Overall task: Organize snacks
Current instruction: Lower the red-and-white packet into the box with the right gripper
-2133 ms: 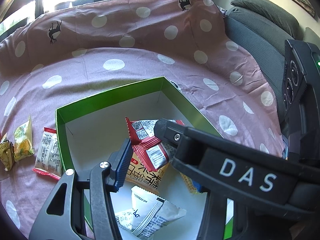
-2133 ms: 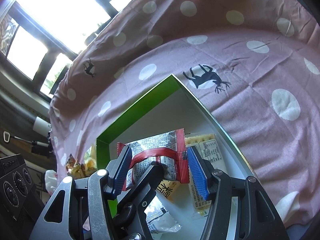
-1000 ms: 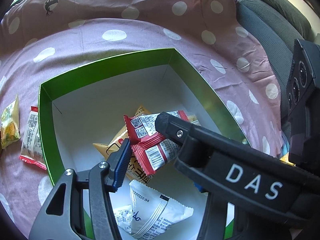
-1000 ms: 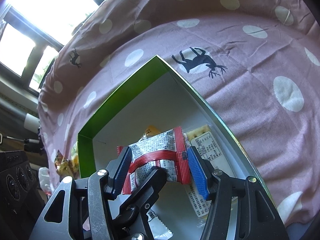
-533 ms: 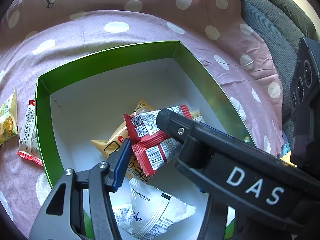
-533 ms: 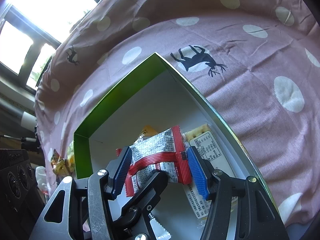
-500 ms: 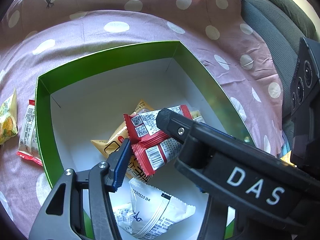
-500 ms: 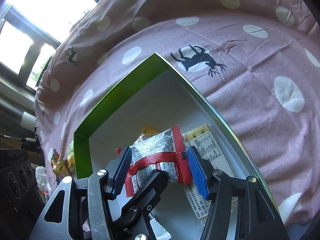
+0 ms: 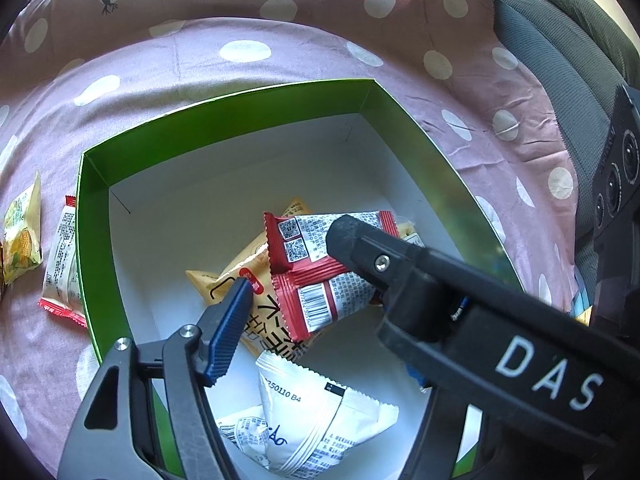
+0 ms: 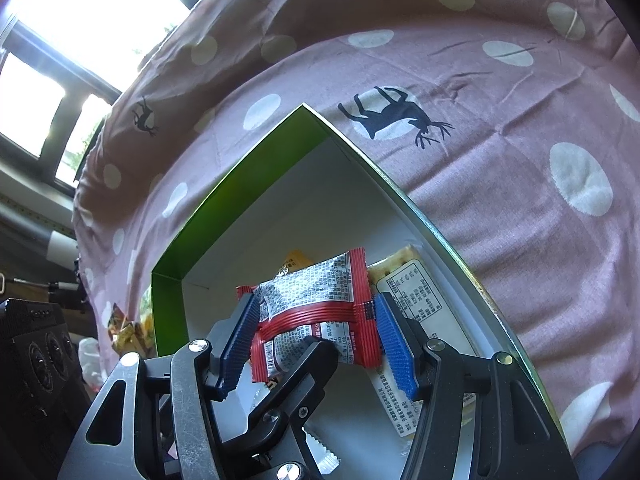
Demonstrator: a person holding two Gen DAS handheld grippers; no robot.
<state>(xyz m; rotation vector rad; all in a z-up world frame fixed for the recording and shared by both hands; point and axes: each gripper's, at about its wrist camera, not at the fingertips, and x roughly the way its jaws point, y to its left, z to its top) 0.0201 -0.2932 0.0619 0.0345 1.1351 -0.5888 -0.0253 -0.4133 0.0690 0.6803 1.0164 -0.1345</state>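
red snack packet pinched over the green box

the red snack packet [image 10: 320,312] hangs above the white floor of the green box [image 9: 224,116], caught between the two blue ribbed pads of the right tongs [image 10: 316,340], which press on its crimped side edges. in the right wrist view its long axis runs across the picture from pad to pad, with one crimped end up toward the far corner of the box. in the left wrist view the same packet [image 9: 320,272] lies slanted, its qr-code end toward the far wall and its barcode end toward the camera.

the left tongs [image 9: 304,280] are spread and their jaws have just been opening; the blue pad of the left finger stands clear of the packet's edge, over a yellow-orange packet [image 9: 240,276] below. the other finger is hidden behind the black arm marked "das" of the right tongs, so i cannot tell whether it touches the packet.

on the box floor a white packet [image 9: 320,412] lies nearest the camera, and a cracker packet [image 10: 412,292] with a printed label lies along the right wall. the box sits on a pink polka-dot cloth [image 9: 248,52] with deer prints. outside its left wall lie a red-edged white packet [image 9: 62,264] and a yellow corn packet [image 9: 22,236].
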